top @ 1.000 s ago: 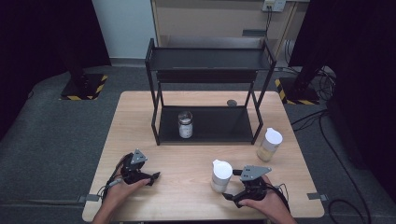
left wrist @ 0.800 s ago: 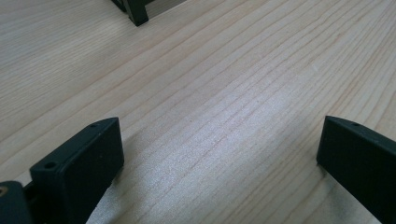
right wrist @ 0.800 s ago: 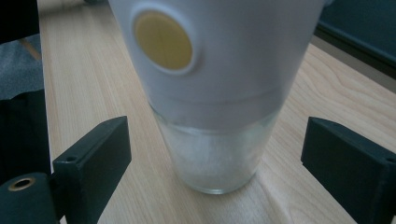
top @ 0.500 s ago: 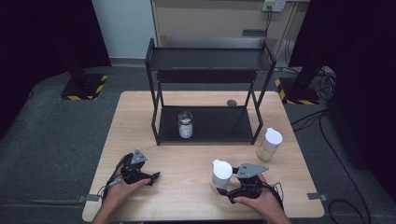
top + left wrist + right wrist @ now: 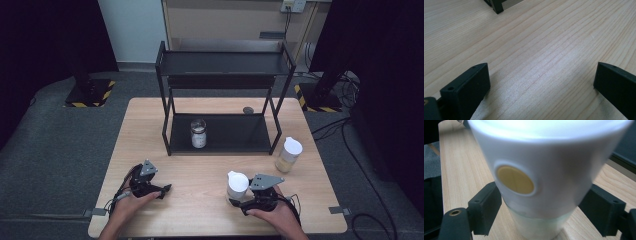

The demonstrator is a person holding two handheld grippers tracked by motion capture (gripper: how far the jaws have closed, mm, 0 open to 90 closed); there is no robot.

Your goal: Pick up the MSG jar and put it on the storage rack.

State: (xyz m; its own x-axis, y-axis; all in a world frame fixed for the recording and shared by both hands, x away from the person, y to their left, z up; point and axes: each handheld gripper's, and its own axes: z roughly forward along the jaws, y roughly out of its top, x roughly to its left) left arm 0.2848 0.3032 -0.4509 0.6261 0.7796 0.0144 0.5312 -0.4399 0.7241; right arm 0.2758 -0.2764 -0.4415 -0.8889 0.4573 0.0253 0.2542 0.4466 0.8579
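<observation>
High view: wooden table [image 5: 150,130] with a black two-level rack [image 5: 222,100] at the back. A glass jar [image 5: 198,133] stands on the rack's lower shelf, and a small dark round thing [image 5: 248,110] lies on the table behind that shelf. A white-lidded bottle [image 5: 288,155] stands by the rack's right front leg. A second white-capped bottle [image 5: 236,187] stands upright near the table's front edge, right of centre. The right gripper [image 5: 239,199] is at this bottle, jaws on either side of its lower body. The left gripper [image 5: 162,189] rests low at front left, well apart from both bottles.

Left gripper view: jaws wide apart over bare wood, nothing between them; a rack foot [image 5: 497,7] shows at top.

Right gripper view: the white-capped bottle [image 5: 544,177] is close up and blurred, with a yellow round spot on the cap's side. The jaws have just been closing, with the bottle between them; both pads sit against the pale body below the cap, clamped on it. The bottle's base looks on the table.
</observation>
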